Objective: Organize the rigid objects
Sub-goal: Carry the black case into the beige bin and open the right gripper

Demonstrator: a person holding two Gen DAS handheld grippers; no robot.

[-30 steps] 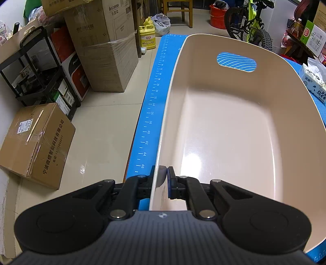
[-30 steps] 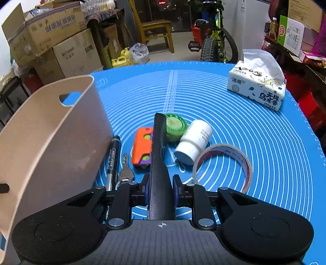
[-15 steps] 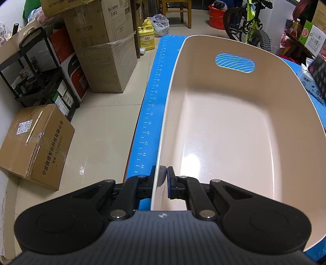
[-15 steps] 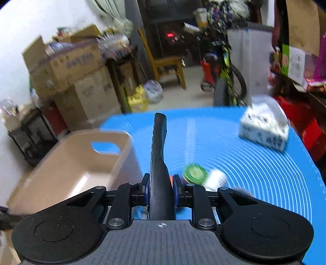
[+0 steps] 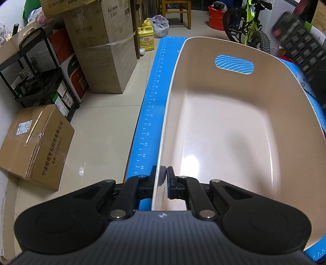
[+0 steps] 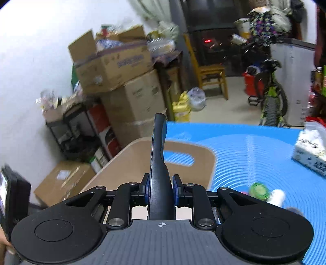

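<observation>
Right gripper (image 6: pixel 161 188), clamping the black remote (image 6: pixel 159 163), has risen toward the beige bin (image 5: pixel 234 126); left gripper (image 5: pixel 164 179) pinches its rim

We see a cluttered storeroom with a pale tiled floor (image 5: pixel 106 114) that shines under the room light and a plain white wall (image 6: pixel 30 51) on the left. Stacked cardboard boxes (image 5: pixel 106 51) stand against that side, with a black metal shelf rack (image 5: pixel 38 77) beside them and another taped cardboard box (image 5: pixel 36 146) alone on the floor nearer us. Past the boxes sit a yellow detergent jug (image 5: pixel 145 40) and a tied plastic bag (image 5: pixel 160 24), just in front of a wooden chair (image 5: pixel 176 10). Further right we find a red bucket (image 5: pixel 217 18) and a green bicycle (image 5: pixel 250 28), the bucket just beside its wheel.
</observation>
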